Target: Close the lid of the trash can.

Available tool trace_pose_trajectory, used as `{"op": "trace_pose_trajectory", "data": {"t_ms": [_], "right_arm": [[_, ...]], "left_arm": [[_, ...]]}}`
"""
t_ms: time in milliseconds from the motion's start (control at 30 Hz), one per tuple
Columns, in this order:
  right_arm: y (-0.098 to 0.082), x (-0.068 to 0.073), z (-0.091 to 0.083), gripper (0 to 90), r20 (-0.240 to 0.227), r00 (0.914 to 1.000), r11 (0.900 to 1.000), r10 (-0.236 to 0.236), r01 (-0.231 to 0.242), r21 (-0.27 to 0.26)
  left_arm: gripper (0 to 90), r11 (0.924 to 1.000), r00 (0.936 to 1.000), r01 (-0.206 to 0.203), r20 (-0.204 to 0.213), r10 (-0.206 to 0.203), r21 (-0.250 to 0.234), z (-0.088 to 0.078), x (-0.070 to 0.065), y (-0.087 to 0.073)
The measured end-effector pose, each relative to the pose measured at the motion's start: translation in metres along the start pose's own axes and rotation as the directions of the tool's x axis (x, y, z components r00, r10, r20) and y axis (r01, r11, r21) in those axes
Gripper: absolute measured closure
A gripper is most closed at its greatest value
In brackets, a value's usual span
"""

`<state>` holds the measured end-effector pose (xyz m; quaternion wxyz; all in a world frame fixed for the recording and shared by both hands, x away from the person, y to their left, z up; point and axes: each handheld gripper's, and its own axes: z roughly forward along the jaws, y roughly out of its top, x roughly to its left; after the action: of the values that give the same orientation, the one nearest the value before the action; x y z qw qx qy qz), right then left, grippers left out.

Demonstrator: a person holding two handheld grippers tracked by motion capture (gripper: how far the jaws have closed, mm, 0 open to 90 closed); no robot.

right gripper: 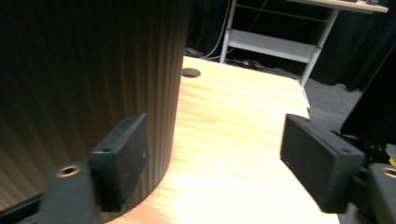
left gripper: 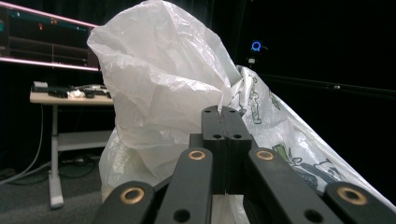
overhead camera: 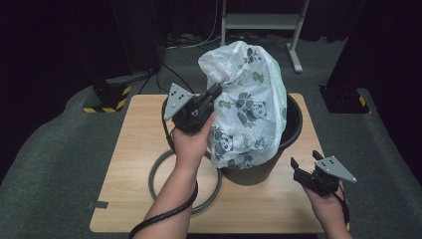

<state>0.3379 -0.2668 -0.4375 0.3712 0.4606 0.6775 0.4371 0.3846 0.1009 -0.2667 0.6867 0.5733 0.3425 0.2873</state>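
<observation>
A white plastic bag (overhead camera: 249,99) printed with pandas and green plants rises out of a black ribbed bin (overhead camera: 293,122) that stands on the wooden table (overhead camera: 139,144). My left gripper (overhead camera: 216,92) is shut on the bag's left side, level with the bin's top. In the left gripper view the closed jaws pinch the bag's film (left gripper: 163,84) at their tips (left gripper: 226,114). My right gripper (overhead camera: 304,159) is open and low, beside the bin's right flank. In the right gripper view its spread jaws (right gripper: 215,154) hold nothing, with the bin's wall (right gripper: 84,70) close to the left jaw.
A grey ring (overhead camera: 159,172) lies flat on the table left of the bin, under my left forearm. Behind the table stand a white desk frame (overhead camera: 261,22) and two stands with yellow-black striped bases (overhead camera: 107,102). The table's right edge (right gripper: 299,93) is near my right gripper.
</observation>
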Motion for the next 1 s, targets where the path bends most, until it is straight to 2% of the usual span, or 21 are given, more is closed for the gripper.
{"op": "trace_pose_trajectory", "data": {"t_ms": [100,267,500,1000], "right_arm": [[-0.006,0.000,0.005,14.6,-0.001,1.0000,1.000,-0.003,0.003,0.011],[-0.020,-0.004,0.020,14.7,0.006,0.9999,0.997,0.011,-0.012,0.081],[-0.030,-0.009,0.028,14.7,0.015,0.9997,0.993,0.020,-0.022,0.120],[-0.031,-0.013,0.026,14.7,0.030,0.9990,0.993,0.033,-0.036,0.116]], "left_arm": [[90.0,0.9999,1.0000,-0.007,0.004,0.007,-0.008,0.000,-0.002,0.003],[90.0,0.9996,0.9998,-0.017,0.009,0.018,-0.020,0.002,-0.005,0.008],[90.0,0.9979,0.9990,-0.039,0.019,0.040,-0.051,0.005,-0.011,0.016],[90.0,0.9877,0.9971,-0.069,0.022,0.072,-0.140,0.001,-0.021,0.043]]}}
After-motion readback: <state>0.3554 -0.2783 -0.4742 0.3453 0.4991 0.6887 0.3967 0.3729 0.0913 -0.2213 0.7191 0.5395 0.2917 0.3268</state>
